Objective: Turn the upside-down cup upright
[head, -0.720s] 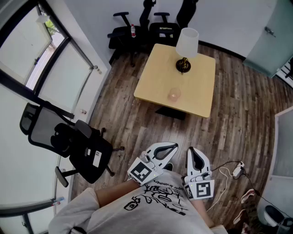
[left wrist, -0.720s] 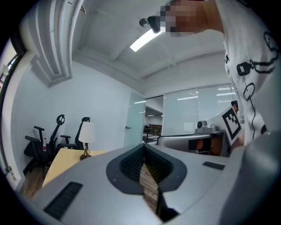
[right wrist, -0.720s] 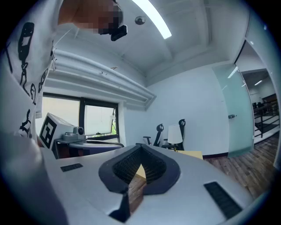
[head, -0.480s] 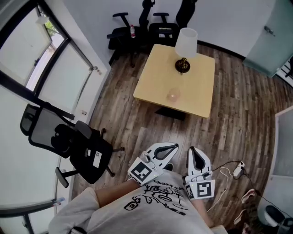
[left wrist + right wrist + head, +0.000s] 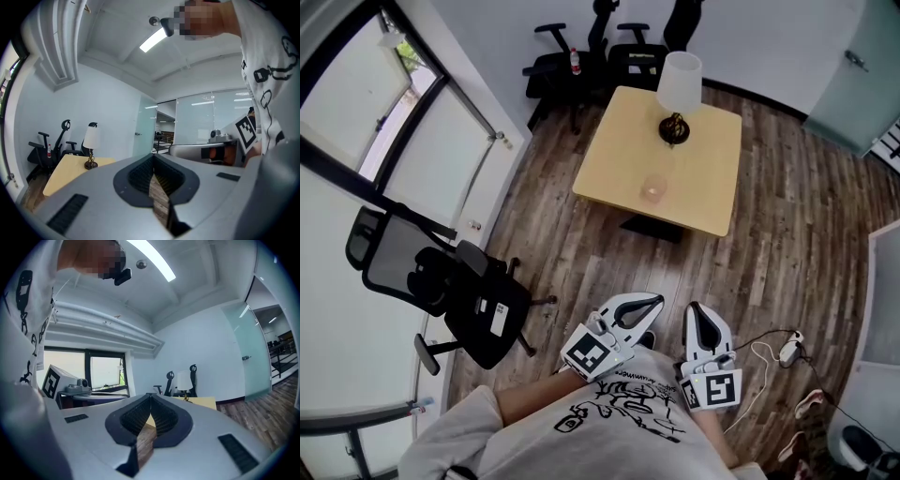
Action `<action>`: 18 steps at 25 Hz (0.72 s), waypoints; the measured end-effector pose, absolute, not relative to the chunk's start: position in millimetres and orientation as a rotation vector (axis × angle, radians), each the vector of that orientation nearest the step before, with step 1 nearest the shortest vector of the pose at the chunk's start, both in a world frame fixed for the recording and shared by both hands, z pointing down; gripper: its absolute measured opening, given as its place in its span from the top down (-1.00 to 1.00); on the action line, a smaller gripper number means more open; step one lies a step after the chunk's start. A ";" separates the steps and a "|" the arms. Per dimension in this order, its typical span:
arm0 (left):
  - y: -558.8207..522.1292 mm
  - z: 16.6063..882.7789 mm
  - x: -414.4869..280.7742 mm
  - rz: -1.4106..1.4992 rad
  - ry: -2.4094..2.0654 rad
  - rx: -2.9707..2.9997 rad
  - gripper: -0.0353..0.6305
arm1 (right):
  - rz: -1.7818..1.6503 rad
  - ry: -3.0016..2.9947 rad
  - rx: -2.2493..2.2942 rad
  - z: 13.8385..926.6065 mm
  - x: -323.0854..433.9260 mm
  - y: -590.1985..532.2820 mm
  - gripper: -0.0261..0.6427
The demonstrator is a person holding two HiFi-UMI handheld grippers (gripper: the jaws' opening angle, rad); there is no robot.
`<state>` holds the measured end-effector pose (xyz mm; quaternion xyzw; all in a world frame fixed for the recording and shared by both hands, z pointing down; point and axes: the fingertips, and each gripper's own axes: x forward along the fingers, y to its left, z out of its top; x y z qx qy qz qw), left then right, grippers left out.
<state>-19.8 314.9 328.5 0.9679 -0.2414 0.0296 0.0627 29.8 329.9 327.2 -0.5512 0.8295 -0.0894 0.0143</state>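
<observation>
A small clear cup (image 5: 653, 190) stands on the light wooden table (image 5: 619, 150) near its front edge, far ahead of me in the head view. My left gripper (image 5: 652, 302) and right gripper (image 5: 695, 314) are held close to my body, both shut and holding nothing, well short of the table. In the left gripper view the left gripper (image 5: 153, 158) has its jaws pressed together, with the table (image 5: 65, 171) off to the left. In the right gripper view the right gripper (image 5: 150, 398) is likewise shut, the table (image 5: 202, 402) beyond it.
A lamp (image 5: 679, 89) with a white shade stands at the table's far side. Black office chairs stand behind the table (image 5: 558, 56) and at my left (image 5: 441, 286). A glass wall runs along the left. Cables and a power plug (image 5: 785, 349) lie on the wood floor to my right.
The head view has shifted slightly, so the table and chairs sit a little differently in frame. Both grippers stay shut in the same place near my body.
</observation>
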 end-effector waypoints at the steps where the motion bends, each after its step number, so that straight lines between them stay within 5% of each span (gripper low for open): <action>1: 319.2 329.3 -16.8 0.088 -0.728 2.927 0.87 | -0.284 2.582 -1.718 329.2 32.6 333.3 0.85; 18: 308.2 343.8 3.4 0.084 -0.697 2.899 0.87 | -0.322 2.559 -1.776 344.3 56.7 326.1 0.85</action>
